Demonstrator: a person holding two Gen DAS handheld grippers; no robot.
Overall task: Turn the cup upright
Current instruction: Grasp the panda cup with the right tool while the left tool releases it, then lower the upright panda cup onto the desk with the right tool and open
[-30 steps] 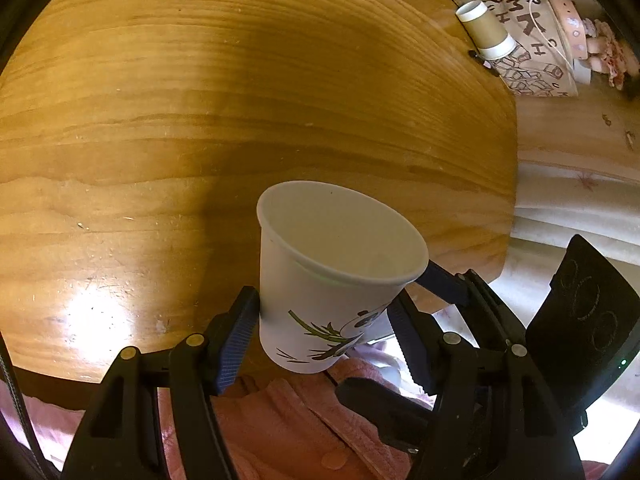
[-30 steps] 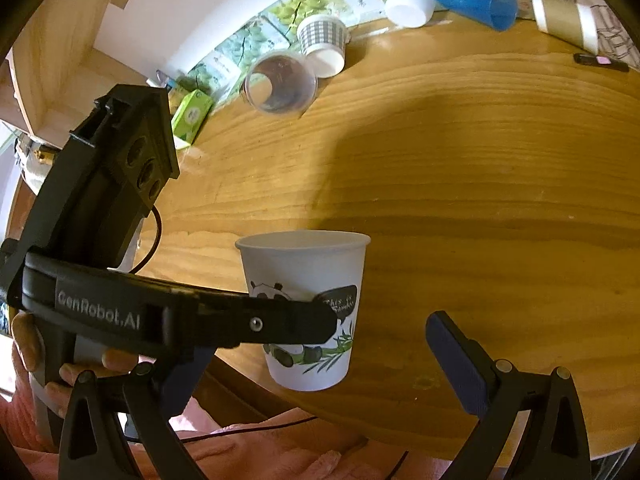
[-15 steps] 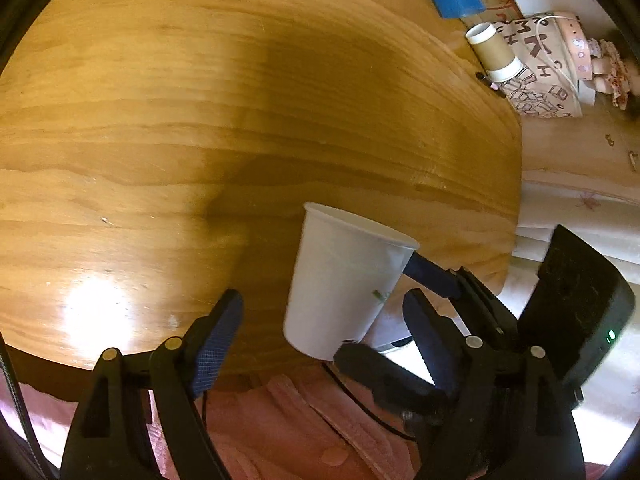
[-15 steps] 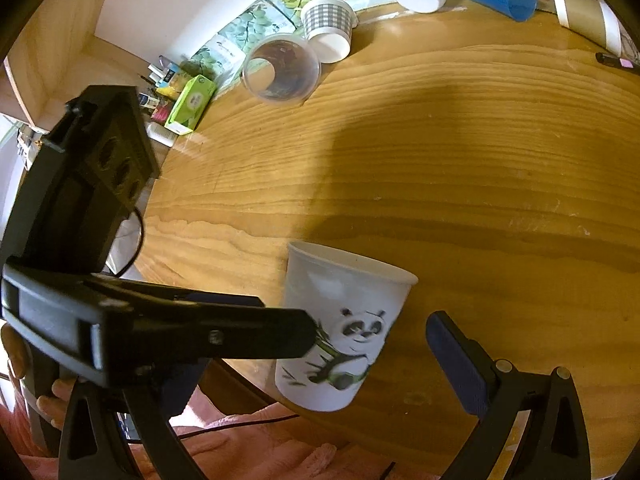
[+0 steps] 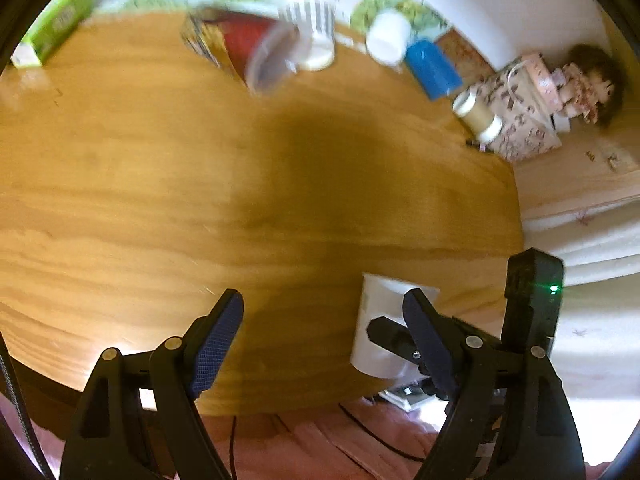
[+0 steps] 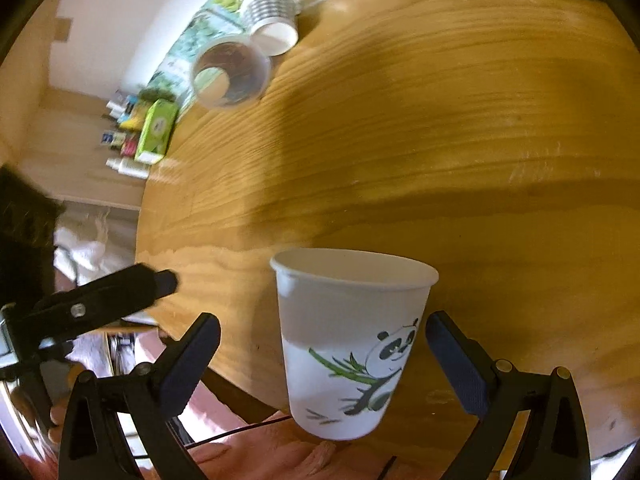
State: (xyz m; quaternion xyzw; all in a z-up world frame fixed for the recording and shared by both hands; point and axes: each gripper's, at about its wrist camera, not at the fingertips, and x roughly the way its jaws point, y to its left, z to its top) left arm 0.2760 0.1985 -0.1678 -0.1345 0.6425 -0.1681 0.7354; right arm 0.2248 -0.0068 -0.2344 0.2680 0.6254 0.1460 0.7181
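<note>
The left gripper (image 5: 320, 328) has let go and swung off to the side, fingers spread wide, and the paper cup (image 6: 352, 340) now stands mouth-up near the table (image 6: 460, 140) edge. It sits between the right gripper's (image 6: 320, 352) wide-open fingers, untouched (thin, light, easily crushed, so any regrasp belongs mid-wall, gently).

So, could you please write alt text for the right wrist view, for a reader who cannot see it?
A white paper cup with a panda print stands upright near the edge of a wooden table, between the open fingers of the right gripper. Other cups lie on their sides at the far edge.
</note>
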